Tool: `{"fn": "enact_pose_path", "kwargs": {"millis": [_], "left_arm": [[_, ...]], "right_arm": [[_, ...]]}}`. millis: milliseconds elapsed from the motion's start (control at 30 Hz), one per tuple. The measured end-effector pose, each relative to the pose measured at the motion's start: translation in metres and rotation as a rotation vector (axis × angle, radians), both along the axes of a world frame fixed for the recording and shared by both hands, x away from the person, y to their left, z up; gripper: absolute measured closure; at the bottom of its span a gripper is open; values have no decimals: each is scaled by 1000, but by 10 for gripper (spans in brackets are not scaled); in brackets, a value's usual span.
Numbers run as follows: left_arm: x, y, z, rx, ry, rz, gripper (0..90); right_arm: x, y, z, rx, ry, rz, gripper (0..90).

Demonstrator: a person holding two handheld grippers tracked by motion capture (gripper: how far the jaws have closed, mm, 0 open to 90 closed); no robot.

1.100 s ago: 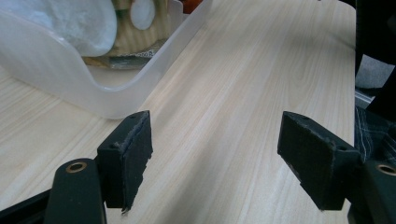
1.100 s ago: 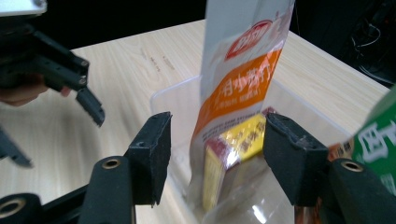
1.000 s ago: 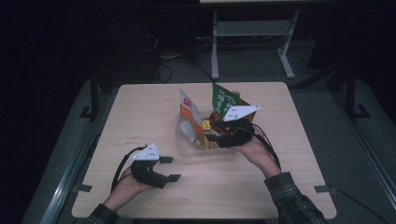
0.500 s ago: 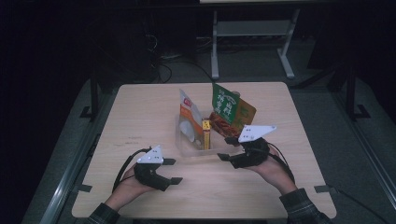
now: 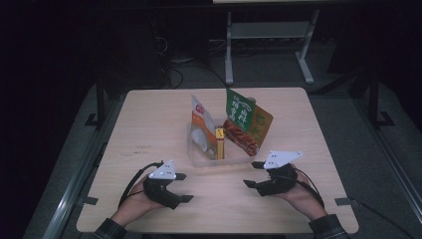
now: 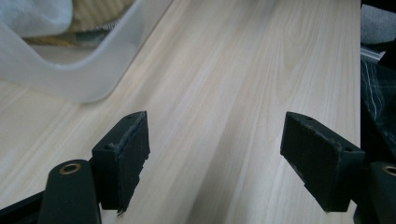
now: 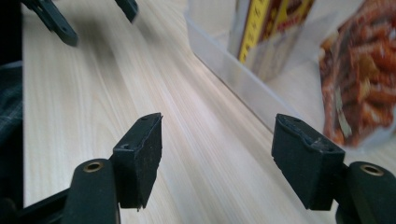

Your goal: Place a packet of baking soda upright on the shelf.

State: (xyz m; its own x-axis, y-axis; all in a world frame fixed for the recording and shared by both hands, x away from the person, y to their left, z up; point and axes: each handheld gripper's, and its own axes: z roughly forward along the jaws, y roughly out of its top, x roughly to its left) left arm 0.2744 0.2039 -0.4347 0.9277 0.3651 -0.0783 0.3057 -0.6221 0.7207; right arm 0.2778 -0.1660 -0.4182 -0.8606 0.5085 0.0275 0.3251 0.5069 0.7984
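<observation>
A light wooden bench (image 5: 149, 119) sits in the middle of the frame. Behind it, at the upper centre, stands a white metal frame (image 5: 268, 35), with dark cables (image 5: 179, 62) on the grey floor (image 5: 358, 114).

Right gripper (image 5: 255, 174) withdrawn from clear bin (image 5: 196, 158): a second ago at bin's right side against red snack bag (image 5: 242, 136); half a second ago already clear, nearer table's near edge; now lower in high view, over bare table (image 5: 149, 114) at near right. Jaws have just been opening; nothing between them, wood grain showing in gap in right gripper view. Red snack bag now uncovered, leaning at bin's right end.
</observation>
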Motion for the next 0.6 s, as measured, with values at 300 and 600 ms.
{"fn": "enact_pose_path", "kwargs": {"millis": [300, 600], "left_arm": [[-6, 2, -7, 62, 2, -9, 233], [-5, 0, -9, 70, -1, -12, 233]], "right_arm": [[-4, -4, -22, -66, 32, -13, 318], [-3, 0, -25, -71, 36, -3, 312]]}}
